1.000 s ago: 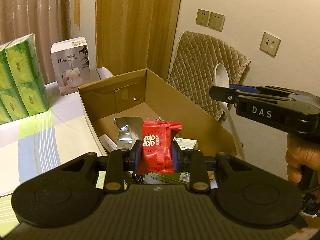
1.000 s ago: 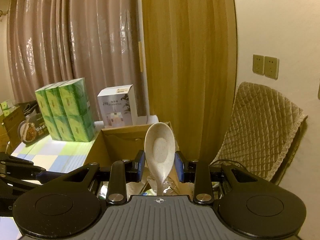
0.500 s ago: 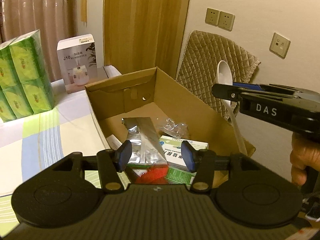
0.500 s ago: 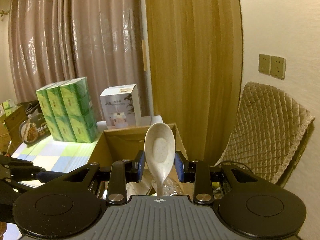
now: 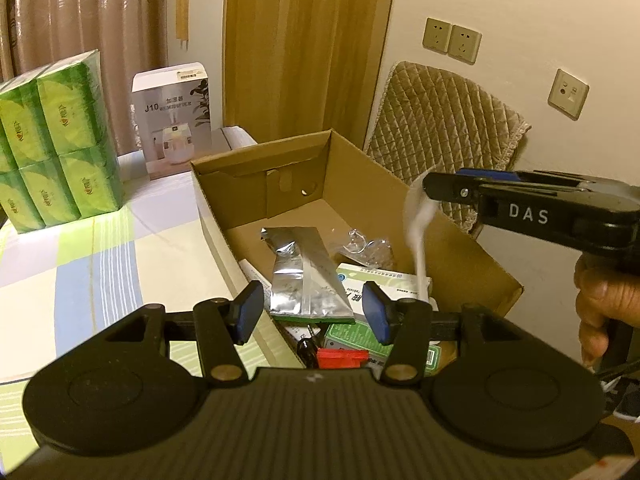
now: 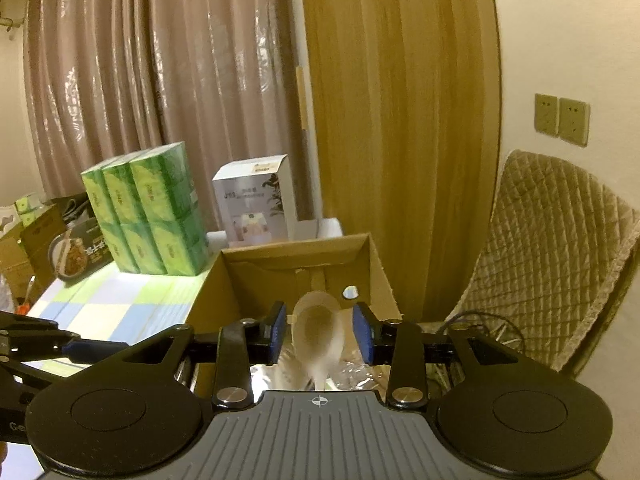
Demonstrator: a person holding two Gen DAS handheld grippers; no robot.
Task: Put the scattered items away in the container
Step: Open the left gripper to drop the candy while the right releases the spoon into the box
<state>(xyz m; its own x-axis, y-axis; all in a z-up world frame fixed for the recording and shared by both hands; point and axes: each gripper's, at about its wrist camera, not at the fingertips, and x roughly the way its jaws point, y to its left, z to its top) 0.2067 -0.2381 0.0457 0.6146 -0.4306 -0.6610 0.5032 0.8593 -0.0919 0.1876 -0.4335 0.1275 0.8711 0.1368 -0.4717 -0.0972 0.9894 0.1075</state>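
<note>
- Left wrist view, far left: green tissue packs [image 5: 60, 144], stacked on the checked tablecloth [image 5: 80, 264].
- White humidifier box [image 5: 174, 120], upright, just right of the packs.
- Cardboard box [image 5: 400, 216], open-topped, at the table edge. It holds a silver foil pouch [image 5: 306, 272], crumpled clear plastic [image 5: 366, 246], a white-and-green medicine carton [image 5: 384, 280] and a red packet [image 5: 342, 358] near the front.
- Left gripper [image 5: 314, 312]: blue pads spread wide, nothing between them, above the box's near end.
- Spoon [image 5: 418, 224]: white, blurred, handle down, above the box interior just off the right gripper's tip.
- Right gripper [image 6: 320, 332]: pads parted, clear of the spoon bowl between them.
- Hand [image 5: 604, 308] on the right gripper's handle.
- Quilted chair cover [image 5: 444, 128], far right, behind the box.
</note>
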